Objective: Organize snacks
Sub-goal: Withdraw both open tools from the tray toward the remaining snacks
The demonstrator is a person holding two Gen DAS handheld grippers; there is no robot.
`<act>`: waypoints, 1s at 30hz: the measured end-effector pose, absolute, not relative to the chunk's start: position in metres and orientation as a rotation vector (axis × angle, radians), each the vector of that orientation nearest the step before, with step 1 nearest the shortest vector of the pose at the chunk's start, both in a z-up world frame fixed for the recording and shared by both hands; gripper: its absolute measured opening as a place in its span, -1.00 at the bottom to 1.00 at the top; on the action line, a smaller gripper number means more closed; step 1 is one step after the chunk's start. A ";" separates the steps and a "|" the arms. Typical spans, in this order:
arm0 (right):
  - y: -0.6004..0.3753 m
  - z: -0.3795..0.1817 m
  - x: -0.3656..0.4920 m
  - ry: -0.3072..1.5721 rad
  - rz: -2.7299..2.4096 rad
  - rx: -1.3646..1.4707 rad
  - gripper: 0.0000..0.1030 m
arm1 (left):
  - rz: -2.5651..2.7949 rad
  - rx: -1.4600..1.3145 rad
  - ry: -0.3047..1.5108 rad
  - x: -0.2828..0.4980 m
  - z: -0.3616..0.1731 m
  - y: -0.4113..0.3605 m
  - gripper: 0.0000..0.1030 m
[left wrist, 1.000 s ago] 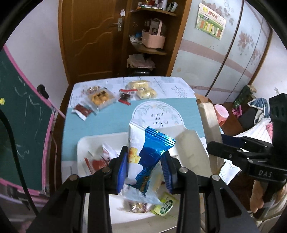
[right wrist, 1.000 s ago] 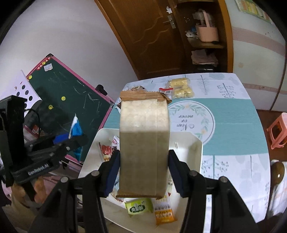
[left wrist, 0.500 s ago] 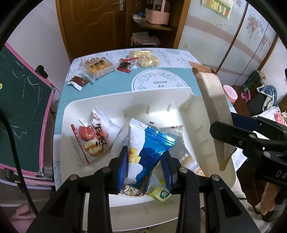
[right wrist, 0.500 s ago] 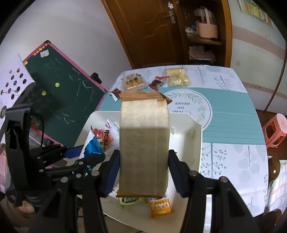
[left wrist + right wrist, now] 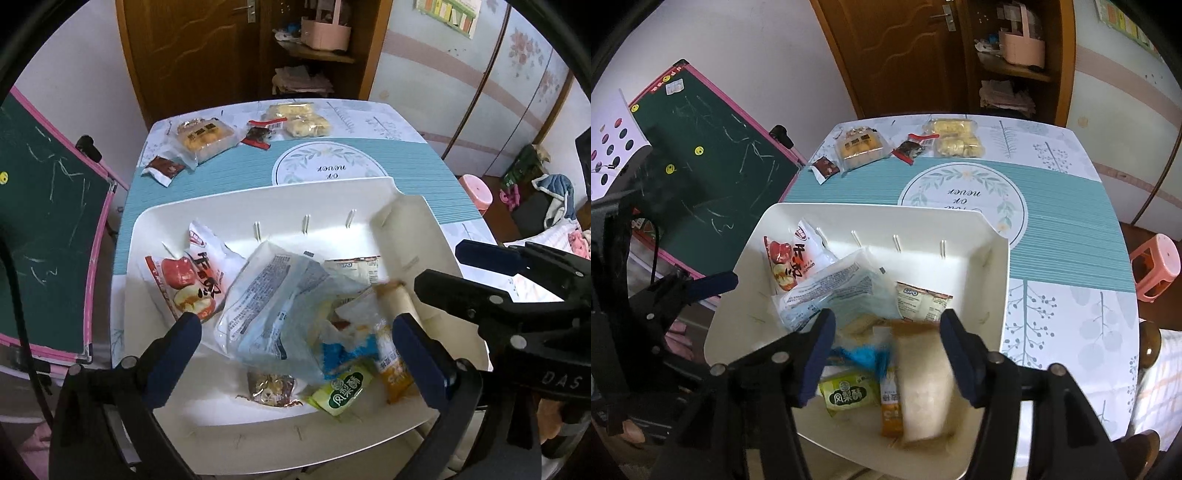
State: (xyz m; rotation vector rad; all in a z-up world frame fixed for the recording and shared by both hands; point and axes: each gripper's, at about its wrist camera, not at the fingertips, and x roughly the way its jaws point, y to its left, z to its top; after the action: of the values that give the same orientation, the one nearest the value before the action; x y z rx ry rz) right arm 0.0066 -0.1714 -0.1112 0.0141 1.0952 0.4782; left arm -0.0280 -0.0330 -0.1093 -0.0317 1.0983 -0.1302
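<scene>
I am hovering both grippers over the white bin (image 5: 258, 206) sitting at the near end of the counter (image 5: 424, 173). My left gripper (image 5: 297, 350) is hanging with its jaws spread wide and gripping nothing; the blue snack packet (image 5: 343, 350) is lying loose in the heap below them. My right gripper (image 5: 888, 354) is also showing its jaws well apart and empty, with the tan paper-wrapped pack (image 5: 925, 384) resting in the bin under them, blurred, against the right-hand wall.

The bin is holding a pile: a red-and-white bun packet (image 5: 192, 280) leaning at the left, a large clear wrapper with printed text (image 5: 269, 306) sprawling across the middle, a pale sachet (image 5: 923, 301) toward the back, a green packet (image 5: 341, 391) and an orange stick pack (image 5: 891, 410) at the front, and a small brown-speckled sweet (image 5: 269, 387) beside the green one.

Outside the bin, at the far end of the counter, 4 items are waiting: a tray of yellow cakes (image 5: 207, 138), a bag of pale buns (image 5: 299, 120), a small dark red-edged packet (image 5: 258, 136) between them, and a brown sachet (image 5: 162, 168) at the left.
</scene>
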 end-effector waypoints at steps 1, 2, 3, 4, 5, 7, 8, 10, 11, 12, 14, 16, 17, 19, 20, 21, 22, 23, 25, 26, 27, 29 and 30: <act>-0.172 -0.112 0.006 1.097 0.479 0.015 0.23 | -0.128 -0.035 1.100 -0.028 -0.110 -0.032 1.00; -0.171 -0.112 0.007 1.098 0.479 0.016 0.23 | -0.127 -0.040 1.103 -0.027 -0.111 -0.032 1.00; -0.172 -0.111 0.007 1.098 0.477 0.016 0.23 | -0.128 -0.042 1.102 -0.028 -0.111 -0.031 1.00; -0.172 -0.111 0.007 1.097 0.477 0.016 0.23 | -0.128 -0.042 1.100 -0.028 -0.111 -0.031 1.00; -0.172 -0.111 0.007 1.096 0.478 0.017 0.23 | -0.126 -0.039 1.097 -0.028 -0.110 -0.032 1.00; -0.173 -0.112 0.007 1.096 0.479 0.017 0.23 | -0.127 -0.035 1.092 -0.028 -0.110 -0.032 1.00; -0.173 -0.112 0.007 1.096 0.479 0.018 0.23 | -0.128 -0.033 1.090 -0.029 -0.110 -0.033 1.00; -0.173 -0.112 0.007 1.099 0.481 0.020 0.23 | -0.130 -0.030 1.086 -0.029 -0.110 -0.033 1.00; -0.173 -0.112 0.007 1.100 0.481 0.021 0.23 | -0.131 -0.030 1.085 -0.029 -0.110 -0.033 1.00; -0.173 -0.112 0.007 1.102 0.482 0.022 0.24 | -0.132 -0.030 1.084 -0.030 -0.110 -0.033 1.00; -0.172 -0.113 0.008 1.104 0.483 0.023 0.24 | -0.133 -0.030 1.083 -0.030 -0.110 -0.033 1.00; -0.173 -0.113 0.008 1.105 0.483 0.025 0.23 | -0.132 -0.031 1.082 -0.030 -0.109 -0.033 1.00; -0.173 -0.113 0.008 1.108 0.484 0.028 0.23 | -0.133 -0.031 1.083 -0.029 -0.110 -0.034 1.00; -0.172 -0.115 0.008 1.113 0.486 0.032 0.23 | -0.136 -0.033 1.083 -0.029 -0.109 -0.034 1.00; -0.172 -0.116 0.009 1.116 0.487 0.035 0.23 | -0.137 -0.033 1.082 -0.029 -0.109 -0.034 1.00; -0.171 -0.116 0.009 1.117 0.488 0.036 0.23 | -0.139 -0.035 1.083 -0.029 -0.109 -0.034 1.00; -0.171 -0.116 0.009 1.117 0.488 0.036 0.23 | -0.141 -0.036 1.083 -0.029 -0.109 -0.034 1.00; -0.171 -0.116 0.009 1.116 0.487 0.034 0.23 | -0.141 -0.036 1.081 -0.029 -0.109 -0.034 1.00; -0.171 -0.116 0.009 1.111 0.490 0.033 0.23 | -0.140 -0.035 1.072 -0.030 -0.107 -0.034 1.00; -0.170 -0.116 0.009 1.108 0.497 0.036 0.23 | -0.141 -0.035 1.064 -0.030 -0.106 -0.033 1.00; -0.170 -0.116 0.010 1.105 0.503 0.039 0.23 | -0.141 -0.036 1.056 -0.030 -0.104 -0.032 1.00; -0.169 -0.115 0.011 1.101 0.515 0.043 0.23 | -0.138 -0.035 1.038 -0.030 -0.102 -0.029 1.00; -0.168 -0.115 0.012 1.097 0.518 0.041 0.23 | -0.137 -0.035 1.030 -0.029 -0.100 -0.028 1.00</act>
State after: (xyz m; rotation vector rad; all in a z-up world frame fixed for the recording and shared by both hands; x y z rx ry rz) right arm 0.0122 -0.1680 -0.1149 0.0413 1.0967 0.5180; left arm -0.0291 -0.0280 -0.1003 -0.0347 1.0296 -0.1366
